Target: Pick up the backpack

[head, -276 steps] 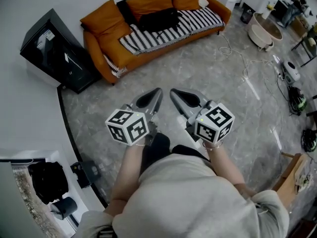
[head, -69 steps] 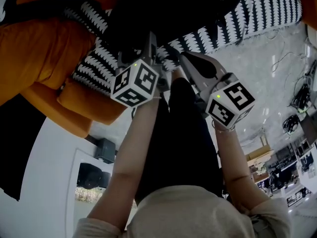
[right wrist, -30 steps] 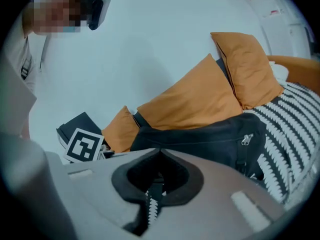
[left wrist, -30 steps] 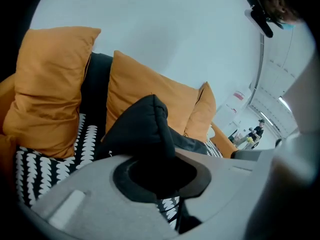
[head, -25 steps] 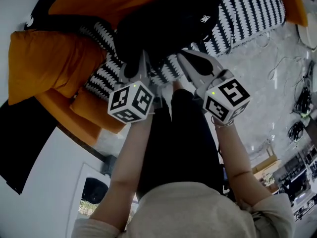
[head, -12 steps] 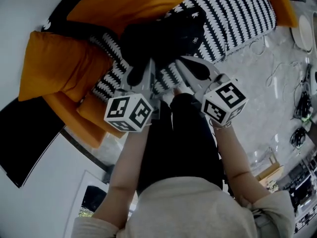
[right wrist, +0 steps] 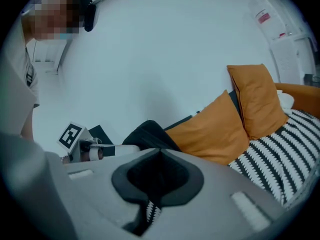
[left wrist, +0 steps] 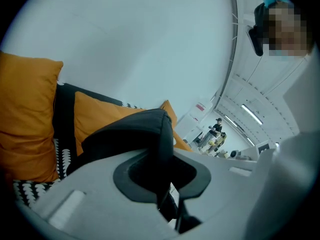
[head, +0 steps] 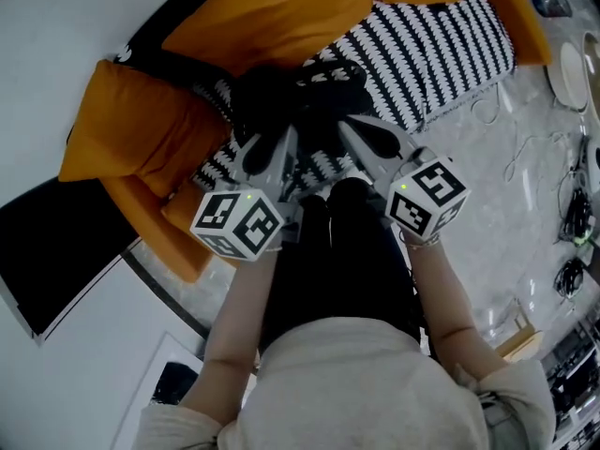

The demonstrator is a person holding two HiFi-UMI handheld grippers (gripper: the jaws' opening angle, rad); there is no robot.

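Note:
The black backpack (head: 298, 97) hangs just above the sofa's striped seat in the head view, bunched up between my two grippers. My left gripper (head: 274, 148) is shut on a fold of its black fabric (left wrist: 131, 134), which runs through the jaws in the left gripper view. My right gripper (head: 354, 131) is shut on the backpack's other side, and its black fabric (right wrist: 149, 134) rises past the jaws in the right gripper view. Both grippers point slightly downward, side by side and close together. Most of the bag's underside is hidden.
The orange sofa has a black-and-white striped seat cover (head: 441, 36), an orange cushion (head: 131, 129) at the left and back cushions (head: 272, 12) behind the bag. A black cabinet (head: 56, 242) stands left on the floor. Cables (head: 525, 148) trail over the marble floor at the right.
Both grippers have risen together with the backpack in them, lifting it off the seat. The sofa now looks smaller and farther below than a second ago.

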